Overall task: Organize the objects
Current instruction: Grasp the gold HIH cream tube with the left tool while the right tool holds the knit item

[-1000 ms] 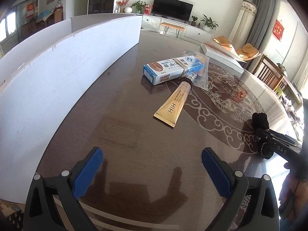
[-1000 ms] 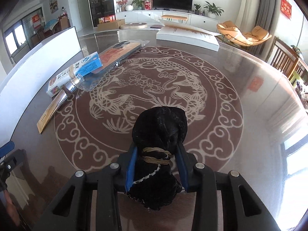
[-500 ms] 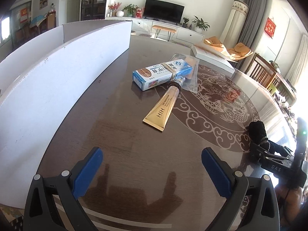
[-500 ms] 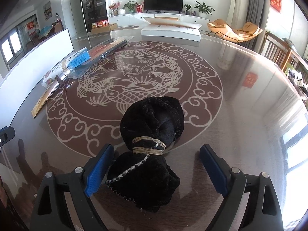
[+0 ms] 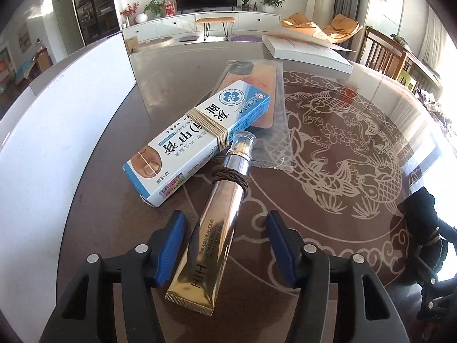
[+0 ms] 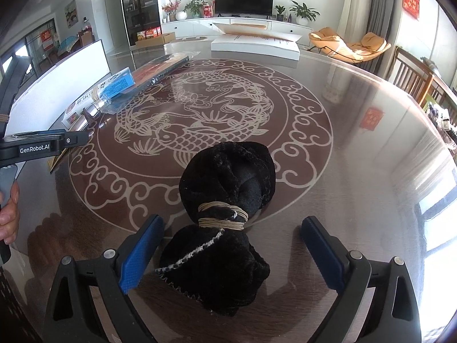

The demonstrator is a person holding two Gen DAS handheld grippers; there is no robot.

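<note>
**Desk:** Left gripper (image 5: pixel 225 245) stands with its blue-padded jaws wide apart around the flat crimped end of the gold metallic tube with the clear cap (image 5: pixel 217 228); neither pad touches it, so you hold nothing there. Right gripper (image 6: pixel 231 254) is just as wide, straddling the black velvet pouch tied with tan cord (image 6: pixel 225 211), which sits on the glossy brown table with the pale fish pattern (image 6: pixel 342 148).

**Operator:** Where does it go wrong?

**Desk:** The tube lies at an angle between your pads, its capped end just beside the white-and-blue carton bound with tan string (image 5: pixel 197 140). Close as you are and one pad likely meets the foil first, spinning the tube on that slick glass or nudging the carton. Squeeze the thin tail hard and it may buckle.

**Operator:** And the pouch?

**Desk:** Soft and lumpy. Grip below the cord and the fabric may just slump out. The carton also overlaps a clear-wrapped orange packet (image 5: pixel 257 85); drag one and you probably disturb the other.
</note>
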